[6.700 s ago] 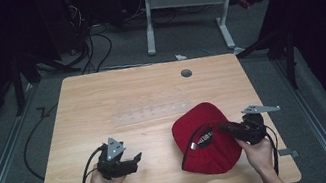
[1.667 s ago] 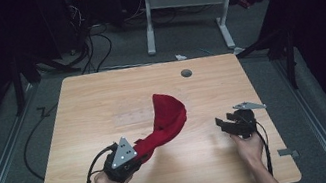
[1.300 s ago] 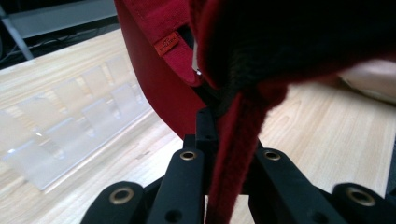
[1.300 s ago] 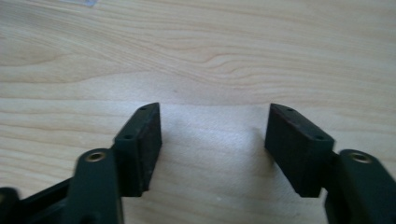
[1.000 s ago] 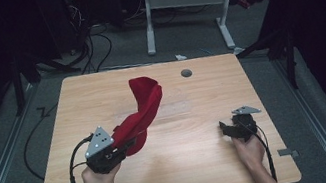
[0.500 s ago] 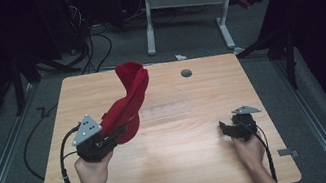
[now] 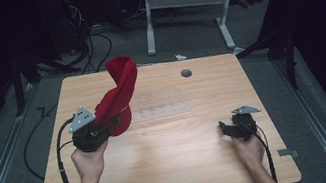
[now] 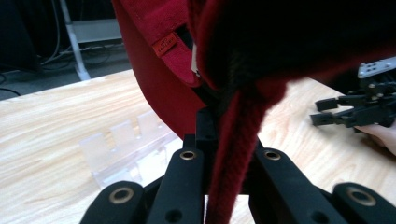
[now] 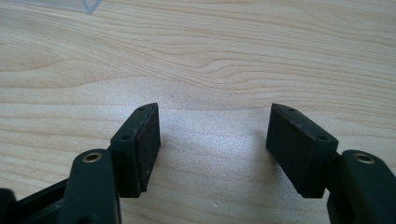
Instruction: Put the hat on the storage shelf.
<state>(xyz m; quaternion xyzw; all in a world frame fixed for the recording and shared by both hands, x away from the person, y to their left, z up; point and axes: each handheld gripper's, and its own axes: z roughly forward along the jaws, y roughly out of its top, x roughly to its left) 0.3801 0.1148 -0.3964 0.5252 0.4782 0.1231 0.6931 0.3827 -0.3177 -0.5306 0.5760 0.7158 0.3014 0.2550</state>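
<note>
A red cap point(image 7: 118, 92) hangs lifted above the left half of the wooden table point(image 7: 175, 170), its far end curling up toward the back edge. My left gripper point(image 7: 106, 127) is shut on the cap's lower edge. In the left gripper view the red fabric point(image 8: 233, 163) runs down between the two black jaws, and a small red label point(image 8: 166, 44) shows on the cap. My right gripper point(image 7: 224, 129) rests low over the table at the right, open, with nothing between its pads point(image 9: 147, 144). That gripper point(image 8: 348, 112) shows far off in the left gripper view.
A clear plastic rack point(image 7: 161, 109) with several slots lies on the table's middle, just right of the cap; it appears as well in the left gripper view point(image 8: 126, 149). A round grommet hole point(image 7: 186, 73) sits near the back edge. Desk legs and cables stand beyond the table.
The left gripper took hold of the cap on the right half of the table and has carried it left and up. The right gripper let go and drew back to the right.
</note>
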